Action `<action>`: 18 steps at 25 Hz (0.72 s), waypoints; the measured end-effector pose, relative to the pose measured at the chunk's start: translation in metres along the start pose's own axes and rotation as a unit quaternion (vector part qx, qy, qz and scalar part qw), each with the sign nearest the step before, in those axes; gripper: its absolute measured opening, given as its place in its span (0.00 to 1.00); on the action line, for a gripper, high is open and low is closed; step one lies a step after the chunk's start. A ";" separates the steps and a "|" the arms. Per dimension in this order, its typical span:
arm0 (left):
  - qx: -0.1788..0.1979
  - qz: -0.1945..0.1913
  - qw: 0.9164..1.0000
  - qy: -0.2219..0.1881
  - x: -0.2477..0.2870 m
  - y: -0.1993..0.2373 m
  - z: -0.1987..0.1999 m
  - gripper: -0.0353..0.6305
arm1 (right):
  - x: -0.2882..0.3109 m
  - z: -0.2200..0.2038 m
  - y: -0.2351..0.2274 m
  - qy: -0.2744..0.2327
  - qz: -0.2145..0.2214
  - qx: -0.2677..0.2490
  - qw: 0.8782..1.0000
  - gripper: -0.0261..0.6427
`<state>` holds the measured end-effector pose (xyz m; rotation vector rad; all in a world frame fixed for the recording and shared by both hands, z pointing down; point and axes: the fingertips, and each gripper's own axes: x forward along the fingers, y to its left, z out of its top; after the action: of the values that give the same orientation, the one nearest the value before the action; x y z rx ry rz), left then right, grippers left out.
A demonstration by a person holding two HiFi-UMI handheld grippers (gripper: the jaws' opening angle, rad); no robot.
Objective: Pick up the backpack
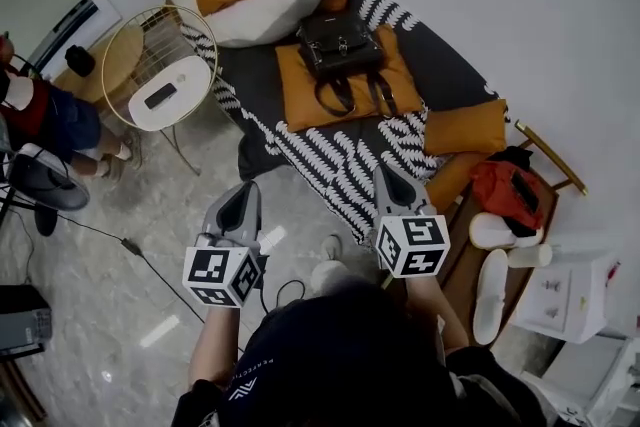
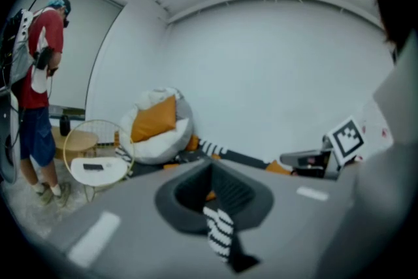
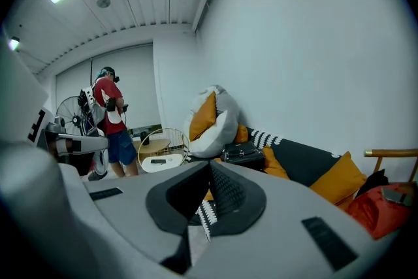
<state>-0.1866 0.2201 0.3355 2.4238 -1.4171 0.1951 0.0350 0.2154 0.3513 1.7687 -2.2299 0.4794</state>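
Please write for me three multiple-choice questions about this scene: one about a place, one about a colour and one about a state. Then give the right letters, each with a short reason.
1. Where does the black leather backpack lie?
A. on a kitchen counter
B. on the flat orange cushion
C. on a wall hook

2. What colour is the soft bag at the right of the head view?
A. red
B. blue
C. green

3. How do the jaws of the left gripper and the right gripper stand?
A. both wide open
B. left shut on the backpack
C. both shut, empty

Answers:
1 B: the head view shows it resting on the cushion.
2 A: the bag is plainly red.
3 C: each gripper view shows the jaws together with nothing between them.
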 end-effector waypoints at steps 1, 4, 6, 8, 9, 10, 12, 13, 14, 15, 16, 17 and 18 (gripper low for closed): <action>0.000 -0.001 1.000 0.003 0.009 0.001 0.000 0.06 | 0.007 0.001 -0.004 0.003 0.001 0.001 1.000 0.03; 0.003 -0.003 1.000 0.011 0.035 0.001 0.002 0.06 | 0.026 0.003 -0.016 0.011 0.005 0.003 1.000 0.03; 0.003 -0.003 1.000 0.015 0.050 0.003 0.002 0.06 | 0.035 0.002 -0.024 0.018 0.007 0.000 1.000 0.03; 0.001 -0.002 1.000 0.017 0.064 0.006 0.002 0.06 | 0.044 0.002 -0.030 0.024 0.008 -0.003 1.000 0.03; 0.000 -0.002 1.000 0.017 0.070 0.007 0.003 0.06 | 0.048 0.002 -0.033 0.025 0.009 -0.003 1.000 0.03; -0.001 -0.002 1.000 0.018 0.075 0.007 0.004 0.06 | 0.051 0.002 -0.036 0.027 0.010 -0.003 1.000 0.03; 0.001 -0.003 1.000 0.020 0.084 0.005 0.004 0.06 | 0.057 0.002 -0.040 0.030 0.013 -0.001 0.999 0.04; 0.002 -0.004 1.000 0.023 0.087 0.005 0.004 0.06 | 0.059 0.001 -0.041 0.032 0.015 0.001 0.999 0.04; 0.003 -0.004 1.000 0.025 0.091 0.004 0.004 0.06 | 0.061 0.001 -0.042 0.033 0.016 0.001 0.999 0.04; 0.003 -0.003 1.000 0.027 0.094 0.004 0.004 0.06 | 0.063 0.001 -0.044 0.034 0.018 0.000 0.999 0.05; 0.002 -0.003 1.000 0.028 0.097 0.005 0.004 0.06 | 0.065 0.002 -0.044 0.034 0.019 -0.001 0.999 0.05; 0.001 -0.002 1.000 0.029 0.100 0.005 0.005 0.06 | 0.068 0.003 -0.045 0.034 0.020 -0.002 0.999 0.05; 0.001 -0.002 1.000 0.030 0.103 0.006 0.005 0.06 | 0.070 0.004 -0.046 0.034 0.021 -0.002 0.999 0.06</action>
<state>-0.1410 0.1309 0.3604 2.4011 -1.3878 0.2662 0.0636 0.1419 0.3798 1.6802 -2.2246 0.5349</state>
